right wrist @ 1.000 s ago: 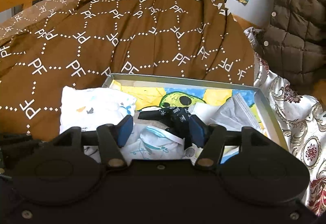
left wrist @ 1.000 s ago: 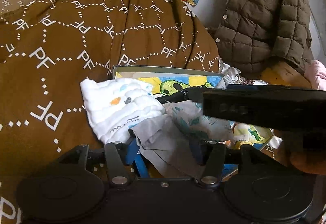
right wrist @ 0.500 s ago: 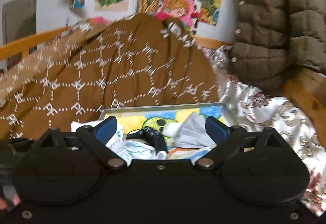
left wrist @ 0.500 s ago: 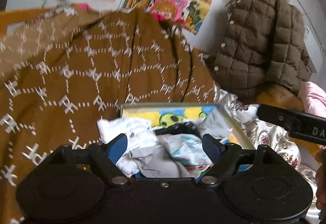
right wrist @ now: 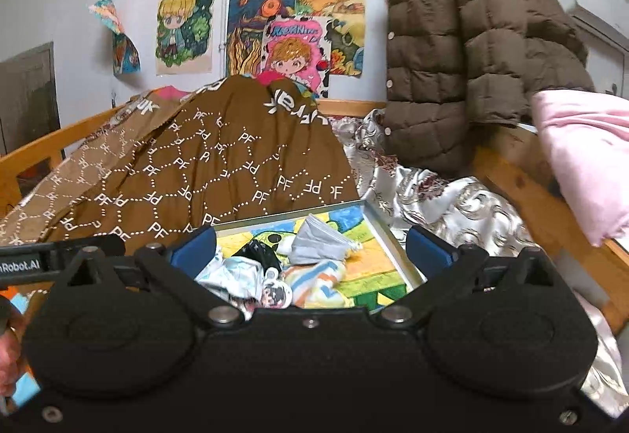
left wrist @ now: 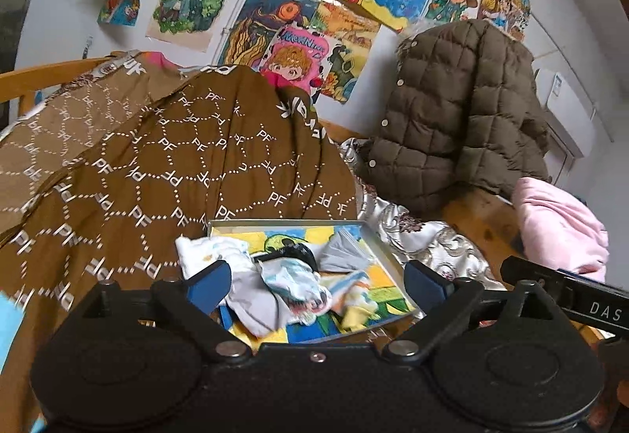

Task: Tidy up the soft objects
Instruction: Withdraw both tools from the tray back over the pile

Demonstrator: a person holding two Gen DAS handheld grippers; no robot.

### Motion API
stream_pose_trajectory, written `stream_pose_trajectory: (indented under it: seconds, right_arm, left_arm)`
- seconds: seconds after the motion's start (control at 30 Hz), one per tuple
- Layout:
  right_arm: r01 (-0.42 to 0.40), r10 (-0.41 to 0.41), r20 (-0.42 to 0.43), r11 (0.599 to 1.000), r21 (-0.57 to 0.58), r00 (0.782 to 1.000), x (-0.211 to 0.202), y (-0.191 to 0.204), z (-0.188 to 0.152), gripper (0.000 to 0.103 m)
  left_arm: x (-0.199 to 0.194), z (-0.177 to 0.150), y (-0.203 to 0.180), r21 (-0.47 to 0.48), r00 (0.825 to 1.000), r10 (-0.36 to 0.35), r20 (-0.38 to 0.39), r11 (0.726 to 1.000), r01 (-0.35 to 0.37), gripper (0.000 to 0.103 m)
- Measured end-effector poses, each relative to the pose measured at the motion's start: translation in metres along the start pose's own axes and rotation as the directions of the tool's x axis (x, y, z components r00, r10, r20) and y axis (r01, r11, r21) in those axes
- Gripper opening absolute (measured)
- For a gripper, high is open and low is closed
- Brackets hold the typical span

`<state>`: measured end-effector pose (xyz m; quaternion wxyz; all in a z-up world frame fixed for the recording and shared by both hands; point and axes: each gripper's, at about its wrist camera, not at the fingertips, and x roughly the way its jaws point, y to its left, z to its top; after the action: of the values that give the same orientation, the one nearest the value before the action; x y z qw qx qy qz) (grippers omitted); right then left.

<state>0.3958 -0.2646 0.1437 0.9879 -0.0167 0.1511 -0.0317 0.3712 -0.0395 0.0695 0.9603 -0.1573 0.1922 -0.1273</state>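
Both grippers are held above and short of the tray (left wrist: pixel 383 248), so the step in hand is judged to be a gap between picks, or possibly the end of the sort. Left gripper (left wrist: pixel 316 277): jaws spread wide, nothing held. Right gripper (right wrist: pixel 310 244): same, wide open and empty. The soft objects are piled loosely inside the shallow grey-rimmed tray, which sits on the bed against the brown quilt (left wrist: pixel 169 165): a white printed cloth (left wrist: pixel 208 250) draped over the left rim, a black sock (left wrist: pixel 293 252) mid-tray, a grey folded piece (right wrist: pixel 320 242) toward the back right, a striped orange-and-blue item (right wrist: pixel 314 275) near the front. Nothing is folded or aligned, so the task is judged unfinished. The next move would call for descent over one item, probably the white cloth hanging over the rim, with the jaws closed on a single layer to avoid dragging its neighbours. Readable text: "PF" repeated across the quilt, "DAS" on the right gripper's body as seen in the left view, "Robot.AI" on the left gripper's body in the right view, "MORNING" partly legible on the pink poster (right wrist: pixel 295 47). The white lettering on the quilt's band is not legible.
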Motion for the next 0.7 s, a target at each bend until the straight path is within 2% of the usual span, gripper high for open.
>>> stream_pose_trajectory:
  seconds: [0.13,0.27,0.4,0.7]
  right_arm:
    - [-0.006,0.006,0.007,0.999,0.053,1.0,-0.044,-0.014,-0.013,0.102]
    - [-0.007,0.006,0.019,0.997,0.071,1.0,-0.092,-0.026,-0.035,0.102]
    - [0.0,-0.001,0.016,0.996,0.089,1.0,-0.119,-0.019,-0.06,0.102]
    - [-0.007,0.005,0.021,0.991,0.132,1.0,-0.184,-0.001,-0.111,0.102]
  left_arm:
    - [-0.041,-0.025,-0.009,-0.01,1.0,0.016,0.011,1.0,-0.015,0.097]
    - [-0.079,-0.055,-0.02,0.054,0.999,0.031,0.022,0.998,-0.033,0.097]
    - [-0.111,-0.07,-0.025,0.112,0.997,0.061,0.043,0.992,-0.065,0.097]
    - [-0.175,-0.093,-0.01,0.121,0.993,0.093,0.077,0.987,-0.102,0.101]
